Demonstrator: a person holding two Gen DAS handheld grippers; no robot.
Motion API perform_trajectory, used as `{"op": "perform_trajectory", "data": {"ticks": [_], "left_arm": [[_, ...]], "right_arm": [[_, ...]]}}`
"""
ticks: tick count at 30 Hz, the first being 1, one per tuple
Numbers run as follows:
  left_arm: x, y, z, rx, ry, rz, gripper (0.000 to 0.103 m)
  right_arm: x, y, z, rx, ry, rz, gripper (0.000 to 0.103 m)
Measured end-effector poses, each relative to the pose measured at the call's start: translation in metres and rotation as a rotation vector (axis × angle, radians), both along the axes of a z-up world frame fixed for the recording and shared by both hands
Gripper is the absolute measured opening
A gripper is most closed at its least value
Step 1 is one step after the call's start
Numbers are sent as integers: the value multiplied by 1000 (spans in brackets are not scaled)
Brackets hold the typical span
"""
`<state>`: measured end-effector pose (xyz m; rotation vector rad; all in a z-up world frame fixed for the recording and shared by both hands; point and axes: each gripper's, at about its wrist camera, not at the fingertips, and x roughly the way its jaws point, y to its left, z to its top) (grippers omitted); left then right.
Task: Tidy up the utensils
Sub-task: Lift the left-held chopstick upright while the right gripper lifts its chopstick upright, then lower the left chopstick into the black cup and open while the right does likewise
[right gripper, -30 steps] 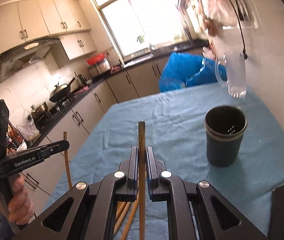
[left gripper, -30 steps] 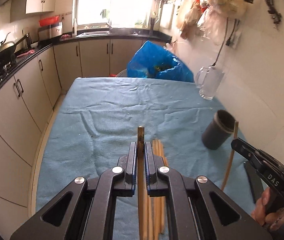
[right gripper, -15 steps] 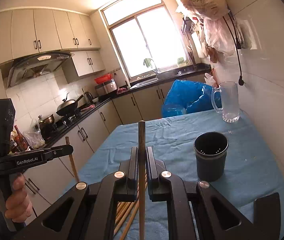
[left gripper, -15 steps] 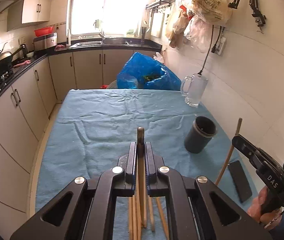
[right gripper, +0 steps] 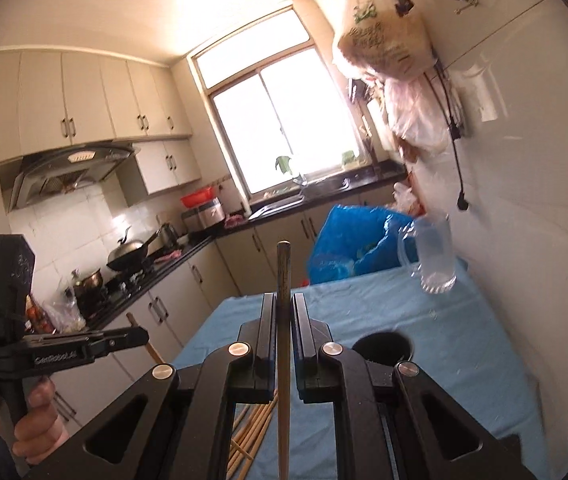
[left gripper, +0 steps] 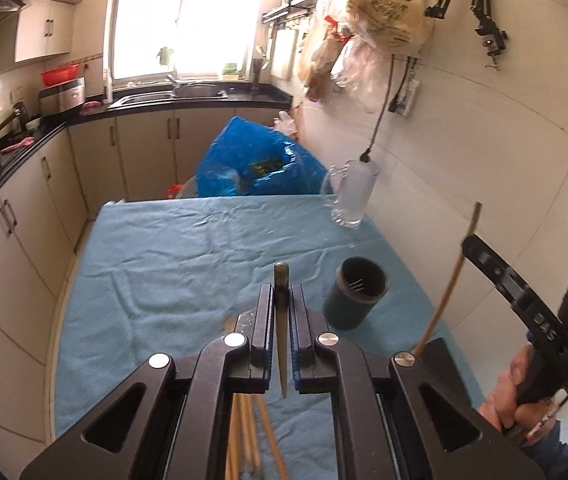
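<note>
Left tool (left gripper: 282,320): we are clamping one chopstick (left gripper: 281,328).
Right tool (right gripper: 283,328): we are clamping another chopstick (right gripper: 283,344).
Cup (left gripper: 355,300): standing near the table's (left gripper: 172,264) right edge.

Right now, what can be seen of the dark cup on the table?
The cup is a dark, matte cylinder, plastic by the look, standing upright with its mouth open on the blue cloth. Faint pale marks show on its inner wall; no chopsticks stick out of it. It sits toward the wall side of the table, nearer than the glass mug, and nothing touches it but the cloth. In the right wrist view only its rim shows, behind the gripper.
</note>
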<state>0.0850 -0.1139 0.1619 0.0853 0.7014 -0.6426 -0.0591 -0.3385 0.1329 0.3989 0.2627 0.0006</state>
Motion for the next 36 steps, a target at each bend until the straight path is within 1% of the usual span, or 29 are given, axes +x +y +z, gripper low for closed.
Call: {"op": "perform_trajectory", "data": {"ticks": [3,5,9,12,16,19,22,27,32,36], "left_arm": [[3,-20,18,-3,-24,-17,7],[6,-30,28,-17,-22,-37,7],[10,-57,56,-43,-58,-65,7],[15,-74,71,-66,-80,-86,7],[29,-99,76,-86,-76,-116,7],[43,-118,65,-96,-66,-112,7],[61,-136,43,-87,-20,-117,7],[82,-158,-1,-21,51,-111,7],[95,-160,-30,8,117,-95,7],[99,-159,-42,18,138,-86,7]], "right_arm": [[7,-18,10,10,-23,-37,8],[10,-28,16,10,-39,-63,8],[20,-50,34,6,-82,-118,8],[29,-64,46,5,-114,-146,8],[48,-78,52,-20,-121,-187,8],[62,-89,44,-31,-107,-207,8],[79,-104,26,-17,-66,-212,8],[100,-122,-13,45,36,-178,8],[113,-125,-44,77,139,-127,8],[118,-125,-57,92,194,-96,10]]}}
